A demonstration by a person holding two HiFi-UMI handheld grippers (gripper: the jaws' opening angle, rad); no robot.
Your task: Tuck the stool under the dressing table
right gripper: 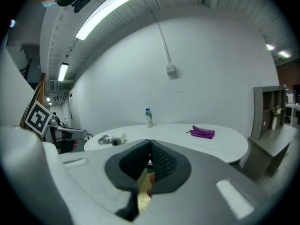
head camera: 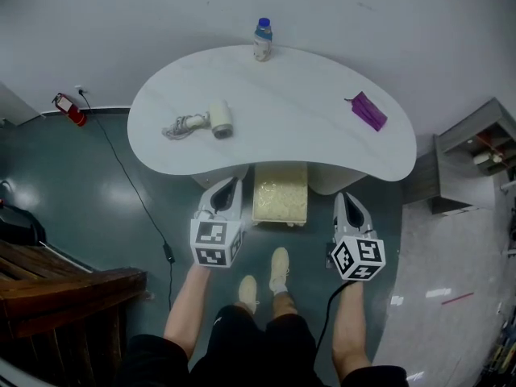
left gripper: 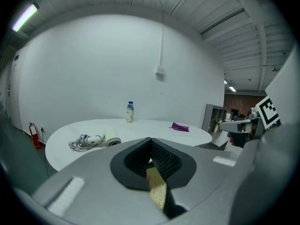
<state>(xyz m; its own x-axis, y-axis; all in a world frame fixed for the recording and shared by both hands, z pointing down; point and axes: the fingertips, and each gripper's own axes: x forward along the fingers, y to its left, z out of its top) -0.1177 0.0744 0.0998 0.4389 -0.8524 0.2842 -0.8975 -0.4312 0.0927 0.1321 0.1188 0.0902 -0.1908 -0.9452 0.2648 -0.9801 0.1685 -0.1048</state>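
1. Head view: the white, kidney-shaped dressing table (head camera: 322, 127) is standing by the wall. The stool (head camera: 280, 190), w/ a cream cushion, is sitting at the table's front edge. Its far end is under the top and its near end is sticking out toward the person's shoes (head camera: 279, 266). The L gripper (head camera: 231, 186) and R gripper (head camera: 346, 201) are hovering on either side of the stool, apart from it, tips pointing at the table. On the top, a bottle (head camera: 263, 39) is standing at the back. A hair dryer (head camera: 219, 119) w/ bunched cord is lying at left and a purple pouch (head camera: 368, 110) at right. A red fire extinguisher (head camera: 69, 109) is sitting by the wall at left, and a grey shelf unit (head camera: 472, 156) is standing at right.
2. Left gripper view: the L gripper's jaws are pressing together w/ nothing btwn them. The cream cushion is showing thru the gap below the pads. Beyond, the table top is carrying the dryer, bottle & pouch.
3. Right gripper view: the R gripper's jaws are likewise meeting tip to tip, holding nothing. A sliver of the cushion is showing beneath them. The table is lying ahead, w/ the shelf unit at right.
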